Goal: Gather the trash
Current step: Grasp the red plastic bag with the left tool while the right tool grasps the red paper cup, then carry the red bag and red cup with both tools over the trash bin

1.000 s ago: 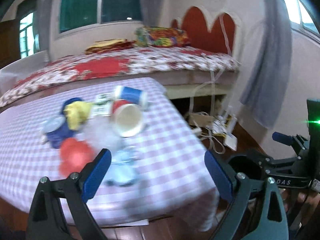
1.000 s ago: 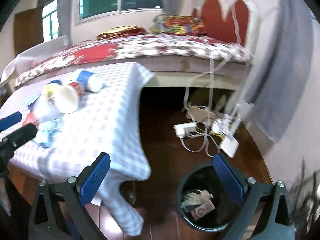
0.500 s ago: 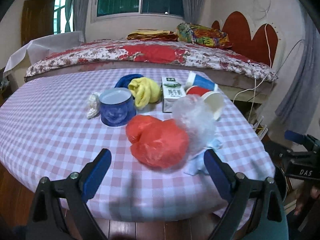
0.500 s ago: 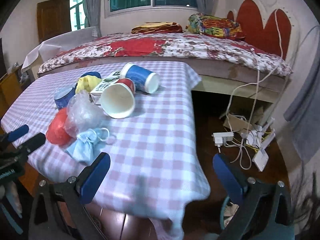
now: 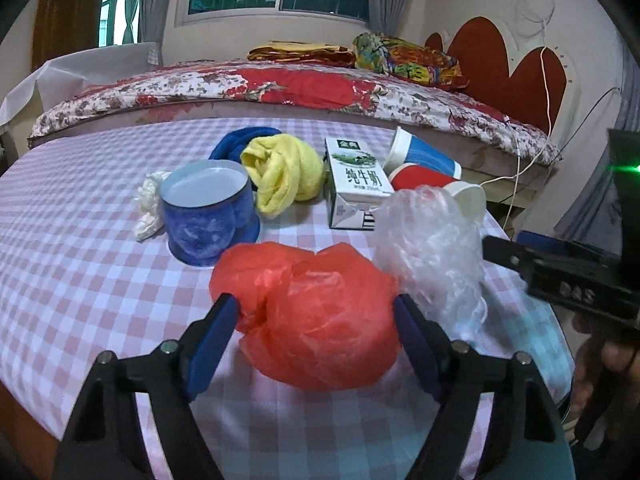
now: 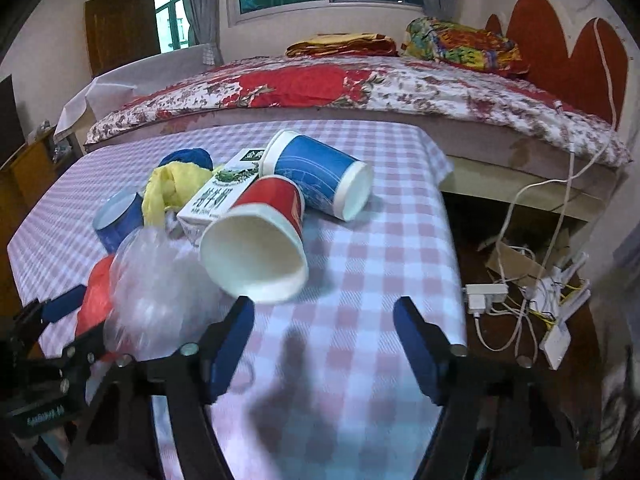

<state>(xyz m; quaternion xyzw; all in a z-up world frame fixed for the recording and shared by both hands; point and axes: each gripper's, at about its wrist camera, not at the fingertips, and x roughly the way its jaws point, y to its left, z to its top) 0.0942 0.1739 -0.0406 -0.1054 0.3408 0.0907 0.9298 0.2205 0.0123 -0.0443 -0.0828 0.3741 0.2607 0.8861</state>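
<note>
On the near edge: my left gripper [image 5: 316, 320] sits low over the worktop [image 5: 80, 280], its fingers [image 5: 208, 340] spread wide to either side of the crumpled red plastic bag [image 5: 316, 316]. I cannot tell whether the pads touch the film yet.

Red bag, handling: I judge it very light, soft and slippery. It will collapse when squeezed, so I would bite through the bulging middle, where the folds bunch thickest, not at a loose edge.

Right neighbour: a crumpled clear plastic bag [image 5: 432, 248] lies touching the red one on its right, and could get pinched along with it.

Right gripper: my right gripper [image 6: 324, 332] hovers over bare checked cloth, fingers [image 6: 230, 344] wide apart and holding nothing. The red paper cup [image 6: 260, 244], lying on its side with its mouth toward me, is just beyond the left finger.

Cup, handling: light and thin-walled, so I expect it to crush or roll. Closing across the rim seems the safest hold.

Farther back: a blue paper cup [image 6: 320, 176] on its side, a white milk carton [image 5: 352, 184], a blue round tub [image 5: 208, 216], a yellow cloth [image 5: 280, 176] and a blue cloth [image 5: 236, 142] behind it, a white crumpled wad [image 5: 146, 208].

Progress: nothing is held yet, by my reading.
</note>
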